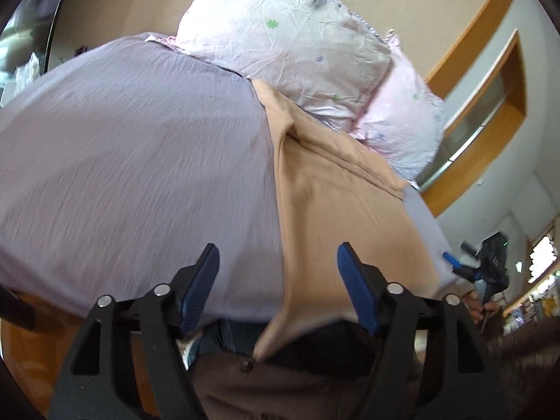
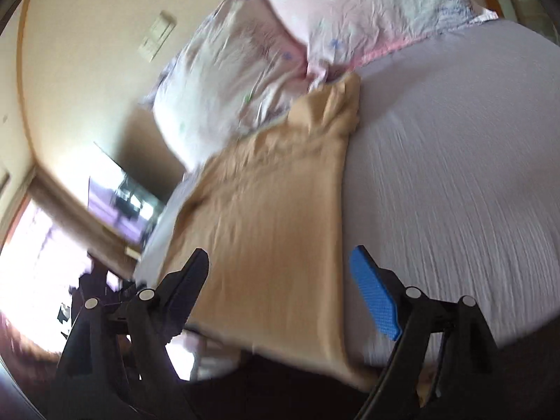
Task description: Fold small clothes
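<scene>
Garment (image 1: 336,210) overhangs the bed (image 1: 140,175) edge; both grippers' fingers (image 2: 374,297) spread.

The left gripper (image 1: 278,273) and right gripper (image 2: 280,280) are showing black plastic frames, round silver screws, and ridged blue finger pads (image 2: 376,301), one perhaps shadowed darker.
</scene>
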The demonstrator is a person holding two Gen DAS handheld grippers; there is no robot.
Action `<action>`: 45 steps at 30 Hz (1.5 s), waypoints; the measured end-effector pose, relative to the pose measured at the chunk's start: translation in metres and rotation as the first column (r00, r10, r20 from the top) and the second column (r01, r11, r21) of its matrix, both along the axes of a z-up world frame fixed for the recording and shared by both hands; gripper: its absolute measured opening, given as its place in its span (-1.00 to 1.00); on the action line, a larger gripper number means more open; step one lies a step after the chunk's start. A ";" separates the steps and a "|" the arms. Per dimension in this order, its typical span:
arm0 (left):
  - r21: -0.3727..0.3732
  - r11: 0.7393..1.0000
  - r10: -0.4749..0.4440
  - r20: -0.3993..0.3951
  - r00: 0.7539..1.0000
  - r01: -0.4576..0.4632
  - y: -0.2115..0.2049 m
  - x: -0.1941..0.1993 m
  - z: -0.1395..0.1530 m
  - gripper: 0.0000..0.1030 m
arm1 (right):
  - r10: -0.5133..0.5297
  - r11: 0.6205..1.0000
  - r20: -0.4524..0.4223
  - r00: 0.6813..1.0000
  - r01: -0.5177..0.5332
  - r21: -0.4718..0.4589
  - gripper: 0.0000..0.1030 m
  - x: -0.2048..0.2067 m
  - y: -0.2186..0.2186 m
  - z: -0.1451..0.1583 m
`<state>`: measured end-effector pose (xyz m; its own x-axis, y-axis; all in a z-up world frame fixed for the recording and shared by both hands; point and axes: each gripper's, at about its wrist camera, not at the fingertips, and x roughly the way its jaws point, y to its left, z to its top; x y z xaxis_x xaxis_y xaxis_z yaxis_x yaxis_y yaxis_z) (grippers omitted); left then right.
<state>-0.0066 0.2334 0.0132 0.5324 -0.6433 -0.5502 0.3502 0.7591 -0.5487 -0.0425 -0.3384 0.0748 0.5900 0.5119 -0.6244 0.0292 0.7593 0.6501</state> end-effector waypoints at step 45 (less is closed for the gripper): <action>-0.157 0.969 0.136 -0.303 0.943 -0.190 -0.116 0.353 -0.014 -0.83 | -0.277 0.958 -0.136 0.951 0.284 0.031 -0.27 0.364 -0.049 -0.050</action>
<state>0.3460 0.1176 -0.0006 0.4747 -0.6643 -0.5774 0.0370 0.6705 -0.7410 0.3215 -0.3873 0.0251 0.6306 0.3691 -0.6827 0.3223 0.6757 0.6630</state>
